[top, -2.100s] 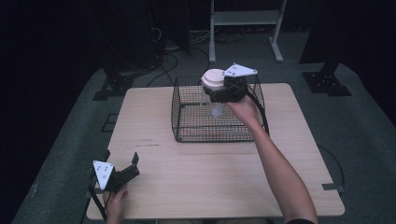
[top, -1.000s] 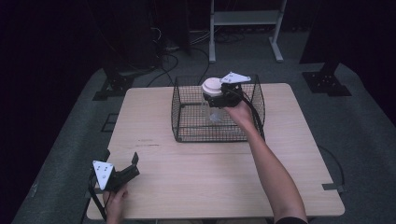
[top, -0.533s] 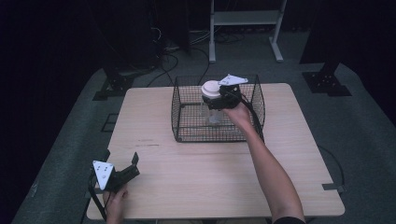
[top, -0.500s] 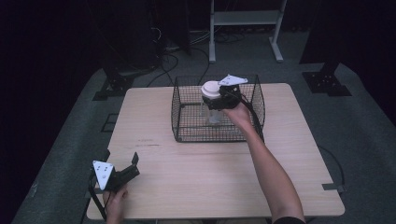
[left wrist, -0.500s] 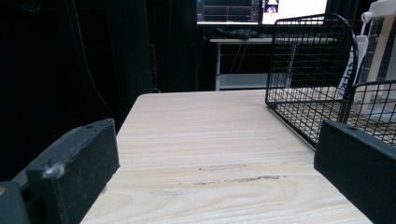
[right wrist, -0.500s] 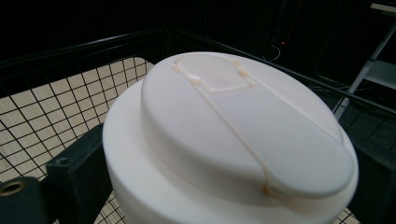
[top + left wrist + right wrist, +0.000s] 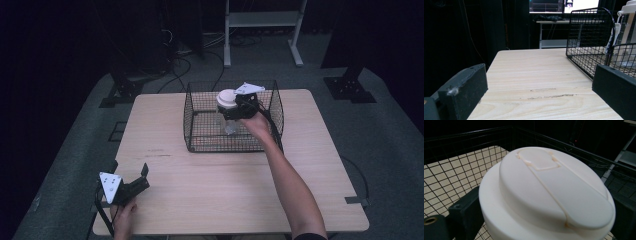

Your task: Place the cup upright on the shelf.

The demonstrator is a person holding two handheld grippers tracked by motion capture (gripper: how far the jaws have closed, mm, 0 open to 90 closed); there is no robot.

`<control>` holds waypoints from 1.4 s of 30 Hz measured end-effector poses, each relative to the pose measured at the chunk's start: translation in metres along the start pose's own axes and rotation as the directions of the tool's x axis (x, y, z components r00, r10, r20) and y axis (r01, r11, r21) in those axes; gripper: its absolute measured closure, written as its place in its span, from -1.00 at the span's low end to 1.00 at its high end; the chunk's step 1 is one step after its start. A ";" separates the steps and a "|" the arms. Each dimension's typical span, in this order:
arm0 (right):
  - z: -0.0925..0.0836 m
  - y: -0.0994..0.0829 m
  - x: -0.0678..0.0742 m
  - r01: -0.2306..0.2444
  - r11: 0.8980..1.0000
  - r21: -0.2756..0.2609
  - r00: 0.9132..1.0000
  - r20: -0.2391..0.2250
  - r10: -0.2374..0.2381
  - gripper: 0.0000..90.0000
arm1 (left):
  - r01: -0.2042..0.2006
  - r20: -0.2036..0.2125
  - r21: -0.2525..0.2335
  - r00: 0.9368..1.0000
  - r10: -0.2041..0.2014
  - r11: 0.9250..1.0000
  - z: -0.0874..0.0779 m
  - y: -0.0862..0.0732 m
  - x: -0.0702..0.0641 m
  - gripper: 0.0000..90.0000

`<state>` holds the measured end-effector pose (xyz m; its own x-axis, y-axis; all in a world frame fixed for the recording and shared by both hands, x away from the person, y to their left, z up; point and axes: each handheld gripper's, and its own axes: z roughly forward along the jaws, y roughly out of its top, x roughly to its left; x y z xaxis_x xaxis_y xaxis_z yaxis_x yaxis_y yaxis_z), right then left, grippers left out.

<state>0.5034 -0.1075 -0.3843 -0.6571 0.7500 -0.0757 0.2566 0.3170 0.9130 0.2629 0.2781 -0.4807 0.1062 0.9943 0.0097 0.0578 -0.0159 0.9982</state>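
since two seconds back, right gripper [image 7: 235,106] has carried the white-lidded jar [image 7: 227,100] lower and leftward inside the wire basket [image 7: 200,135]. jaws clamp just under the lid, jar not yet on the floor. risk: clear body slips, or clips the mesh and tips. left gripper [image 7: 131,182] idle, wide open, empty.

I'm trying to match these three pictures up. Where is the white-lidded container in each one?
High view: white-lidded container sits upper centre, over the wire basket, clamped by the right hand-held gripper.
Left gripper view: top right corner, beyond the basket.
Right gripper view: its lid spans the centre.
Shared landmark: the basket's black mesh.
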 end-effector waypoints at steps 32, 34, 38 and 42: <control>-0.007 0.005 0.000 0.014 1.000 -0.028 1.000 0.015 -0.014 -0.96 | -0.002 -0.004 0.004 1.000 0.002 1.000 0.000 0.000 -0.001 -1.00; -0.007 0.006 0.000 0.006 1.000 -0.030 1.000 0.011 -0.006 -0.98 | -0.002 -0.005 0.005 1.000 0.002 1.000 0.000 0.000 -0.001 -1.00; -0.010 0.008 -0.001 0.006 0.999 -0.038 1.000 0.013 -0.005 -0.98 | -0.005 -0.008 0.006 1.000 0.005 1.000 0.000 0.000 -0.001 -1.00; -0.012 0.011 -0.002 0.008 0.999 -0.048 1.000 0.015 -0.008 -0.98 | -0.006 -0.007 0.006 1.000 0.006 1.000 0.000 0.000 -0.001 -1.00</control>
<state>0.4984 -0.1127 -0.3696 -0.6482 0.7563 -0.0887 0.2165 0.2948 0.9307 0.2623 0.2768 -0.4806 0.0993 0.9949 0.0166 0.0632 -0.0229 0.9977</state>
